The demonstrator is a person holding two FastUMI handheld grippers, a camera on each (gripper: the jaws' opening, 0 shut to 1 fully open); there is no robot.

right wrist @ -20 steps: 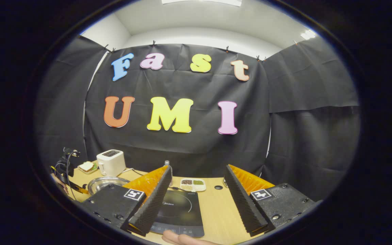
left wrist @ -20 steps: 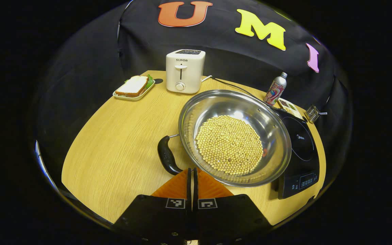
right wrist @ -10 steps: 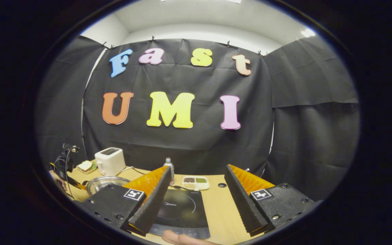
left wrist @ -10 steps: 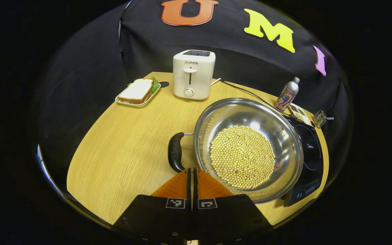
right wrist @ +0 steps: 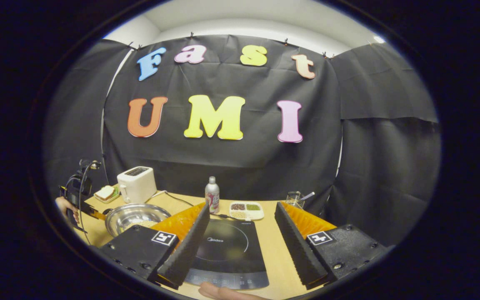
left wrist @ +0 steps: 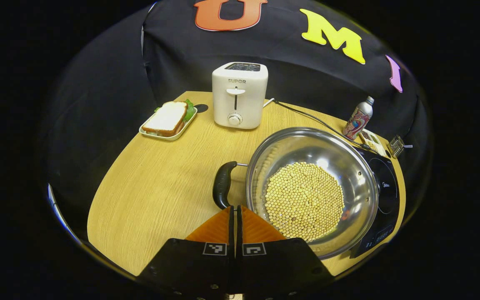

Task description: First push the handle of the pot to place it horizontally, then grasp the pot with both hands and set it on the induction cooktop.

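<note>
Steel pot [left wrist: 313,189] holding a bed of soybeans [left wrist: 303,201], resting on my wooden table [left wrist: 156,183] just beside the induction cooktop [right wrist: 227,250], black handle [left wrist: 222,189] near my left gripper [left wrist: 235,213] with fingers together, my right gripper [right wrist: 240,243] spread wide above the cooktop, small tray [left wrist: 167,129] carrying a sandwich [left wrist: 167,118].

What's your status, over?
Left gripper shut, tips at pot handle. Right gripper open above induction cooktop. Pot on table, cooktop bare.
</note>
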